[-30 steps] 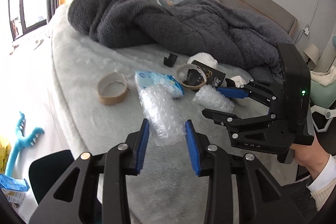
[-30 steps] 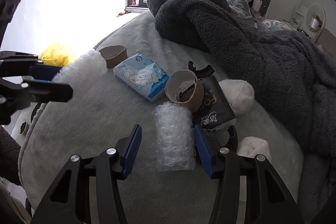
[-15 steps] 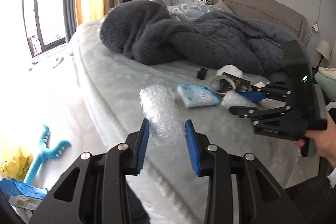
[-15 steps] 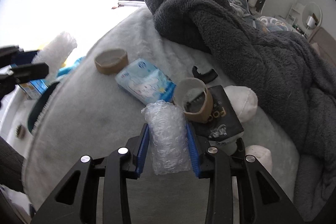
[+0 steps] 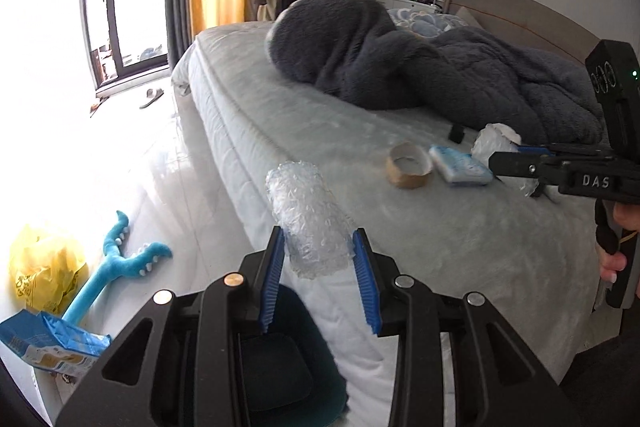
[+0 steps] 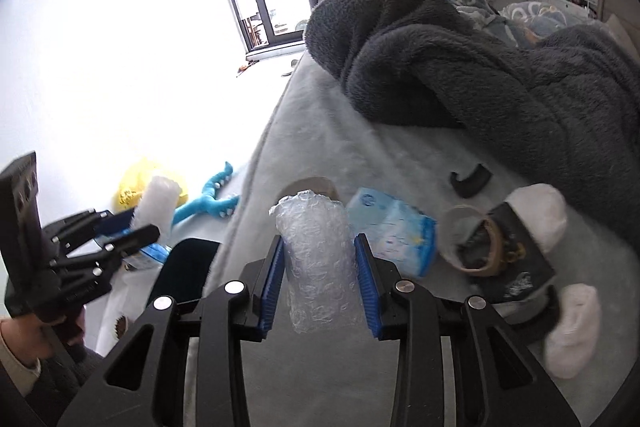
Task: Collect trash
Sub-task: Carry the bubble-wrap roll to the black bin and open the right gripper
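Now both claws grip bubble wrap: left claw (image 5: 319,277) over the dark bin (image 5: 280,359); I'd center before releasing.

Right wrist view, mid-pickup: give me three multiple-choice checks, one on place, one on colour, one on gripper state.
1. Where does the pale blue tissue pack lie?
A. on the bed
B. on the floor
C. in the bin

2. What colour is the long-armed plush toy on the floor?
A. red
B. teal blue
C. white

3. What is the right gripper doing?
A. open and empty
B. shut on the black box
C. shut on a clear bubble wrap roll

Answers:
1 A, it rests on the light grey bed cover beside the cardboard tape ring.
2 B, teal against the white floor.
3 C, both blue pads press the roll's sides.
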`<state>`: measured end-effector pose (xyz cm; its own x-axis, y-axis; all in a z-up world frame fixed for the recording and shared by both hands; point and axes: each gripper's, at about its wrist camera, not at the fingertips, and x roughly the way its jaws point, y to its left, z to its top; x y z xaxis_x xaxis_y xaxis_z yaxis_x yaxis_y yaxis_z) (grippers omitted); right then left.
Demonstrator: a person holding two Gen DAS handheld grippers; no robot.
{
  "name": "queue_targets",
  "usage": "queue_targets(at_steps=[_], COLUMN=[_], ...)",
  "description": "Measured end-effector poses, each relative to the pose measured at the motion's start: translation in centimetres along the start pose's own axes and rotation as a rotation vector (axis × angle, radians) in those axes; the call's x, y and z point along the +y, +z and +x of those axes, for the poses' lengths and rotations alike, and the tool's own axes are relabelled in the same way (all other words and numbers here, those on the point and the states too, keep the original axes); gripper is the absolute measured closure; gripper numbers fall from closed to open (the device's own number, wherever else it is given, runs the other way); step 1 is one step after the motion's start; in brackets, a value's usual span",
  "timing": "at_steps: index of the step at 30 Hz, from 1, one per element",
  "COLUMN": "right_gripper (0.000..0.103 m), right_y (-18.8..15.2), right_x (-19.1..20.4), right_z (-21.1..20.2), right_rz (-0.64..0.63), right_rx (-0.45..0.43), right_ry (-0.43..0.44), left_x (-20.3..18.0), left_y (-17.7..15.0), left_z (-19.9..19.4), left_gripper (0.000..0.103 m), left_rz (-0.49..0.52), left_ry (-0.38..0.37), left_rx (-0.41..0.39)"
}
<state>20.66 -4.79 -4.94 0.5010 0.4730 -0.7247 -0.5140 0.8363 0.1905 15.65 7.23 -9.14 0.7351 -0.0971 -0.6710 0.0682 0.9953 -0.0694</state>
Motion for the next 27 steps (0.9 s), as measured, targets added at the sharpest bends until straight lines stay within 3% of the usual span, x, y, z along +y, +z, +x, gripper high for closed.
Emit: queue_targets(at_steps=[12, 27], right_gripper=[0.067, 0.067], right_y=[1.0, 0.7], right_x=[8.1, 15.5], right_z=[3.5, 9.4], right_rz=[-0.028, -0.081], right_rx=[-0.013, 0.1], right_ry=[0.071, 0.14], left_x=[5.3, 11.7], left_y=[-3.7, -9.6], left_z=[1.5, 3.7], left_gripper=[0.066, 0.066], left_rz=[-0.052, -0.18], left_ry=[0.053, 0.038], left_rx=[0.137, 0.359])
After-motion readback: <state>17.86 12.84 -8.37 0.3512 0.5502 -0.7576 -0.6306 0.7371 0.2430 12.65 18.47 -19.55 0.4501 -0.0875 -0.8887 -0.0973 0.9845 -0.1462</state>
